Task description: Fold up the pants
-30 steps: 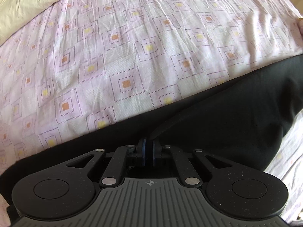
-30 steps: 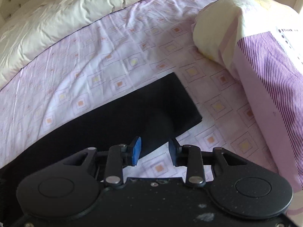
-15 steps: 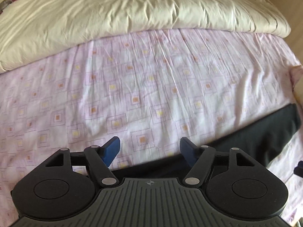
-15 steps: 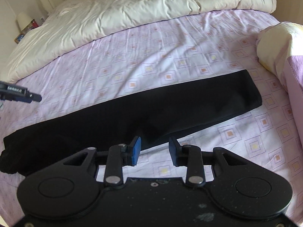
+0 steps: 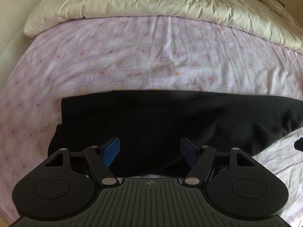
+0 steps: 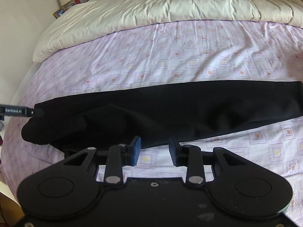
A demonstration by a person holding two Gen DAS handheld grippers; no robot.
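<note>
Black pants [image 5: 170,117] lie flat beneath the spread, empty left gripper [image 5: 150,149] and right gripper [image 6: 154,149].

We see our left gripper [image 5: 149,149], jaws spread and holding nothing, above the black pants [image 5: 170,117] on the sheet [image 5: 132,56]; duvet [image 5: 151,0] at twelve o'clock.

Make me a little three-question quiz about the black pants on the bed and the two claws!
1. True or false: the left claw is pinching the black pants.
2. What lies at the far side of the patterned sheet? A) a cream duvet B) a red towel C) a laptop
3. Fill in: both claws are ____ and hold nothing.

Key: 1 false, its blue pads stand apart above the cloth. 2 A, the cream duvet. 3 open; the right claw is too.
</note>
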